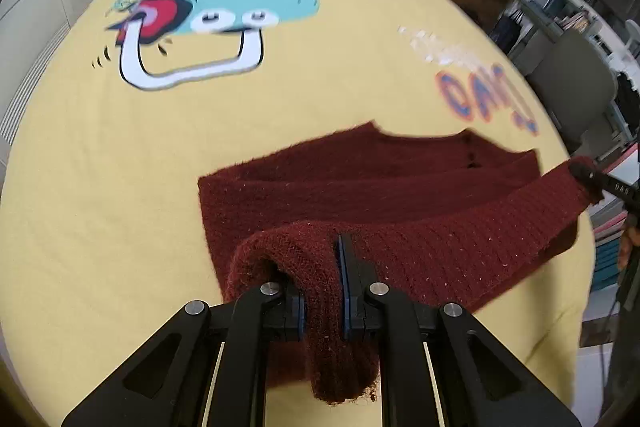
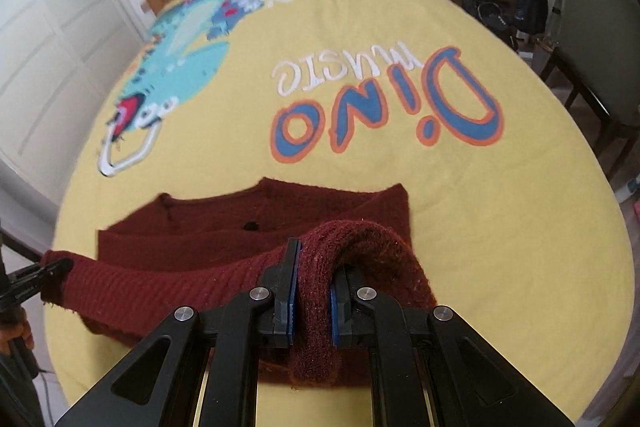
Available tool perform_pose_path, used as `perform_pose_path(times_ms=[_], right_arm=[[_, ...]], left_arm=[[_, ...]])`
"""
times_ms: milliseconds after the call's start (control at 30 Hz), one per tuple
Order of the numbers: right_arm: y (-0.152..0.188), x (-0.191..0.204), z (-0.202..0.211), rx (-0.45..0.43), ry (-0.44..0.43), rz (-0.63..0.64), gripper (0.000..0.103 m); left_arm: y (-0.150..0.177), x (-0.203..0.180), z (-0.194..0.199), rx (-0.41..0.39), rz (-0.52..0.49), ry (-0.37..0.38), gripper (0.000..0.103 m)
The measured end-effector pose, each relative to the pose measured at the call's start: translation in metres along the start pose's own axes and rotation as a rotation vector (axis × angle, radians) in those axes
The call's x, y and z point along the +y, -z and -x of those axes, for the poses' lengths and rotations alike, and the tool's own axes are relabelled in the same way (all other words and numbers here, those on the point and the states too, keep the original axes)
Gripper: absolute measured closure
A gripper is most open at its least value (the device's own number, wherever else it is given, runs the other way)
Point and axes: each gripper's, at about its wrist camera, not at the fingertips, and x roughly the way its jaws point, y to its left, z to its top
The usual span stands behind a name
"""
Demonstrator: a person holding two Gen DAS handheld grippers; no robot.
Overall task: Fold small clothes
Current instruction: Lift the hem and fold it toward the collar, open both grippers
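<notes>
Tools — left [image 1: 324, 291] and right [image 2: 312, 295] — clenched on maroon sweater [image 1: 360, 183] hem, raised at 6 o'clock; fold half done, far half flat on bed [image 1: 100, 167].

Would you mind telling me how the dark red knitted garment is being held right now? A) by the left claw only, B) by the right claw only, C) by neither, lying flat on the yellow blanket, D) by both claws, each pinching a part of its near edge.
D: the left claw and the right claw each pinch a bunched part of the dark red knitted garment, lifting its near edge off the yellow blanket.
</notes>
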Motion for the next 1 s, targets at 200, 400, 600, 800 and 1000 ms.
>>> perform_pose_path(times_ms=[200, 400, 600, 800, 1000], right_arm=[[-0.002, -0.006, -0.061, 0.099, 0.009, -0.063, 0.089], [-0.004, -0.017, -0.078, 0.107, 0.018, -0.1, 0.076], [-0.008, -0.015, -0.069, 0.094, 0.017, -0.086, 0.042], [-0.013, 0.0, -0.039, 0.01, 0.064, -0.022, 0.023], [-0.004, 0.033, -0.005, -0.072, 0.052, 0.101, 0.015]], left_arm=[[-0.001, 0.01, -0.033, 0.025, 0.051, -0.039, 0.091], [-0.007, 0.014, -0.035, 0.015, 0.06, -0.073, 0.074], [-0.014, 0.006, -0.025, -0.048, 0.031, -0.157, 0.028], [-0.018, -0.009, -0.006, -0.092, 0.016, -0.114, 0.012], [-0.004, -0.046, 0.01, -0.168, -0.052, -0.087, 0.001]])
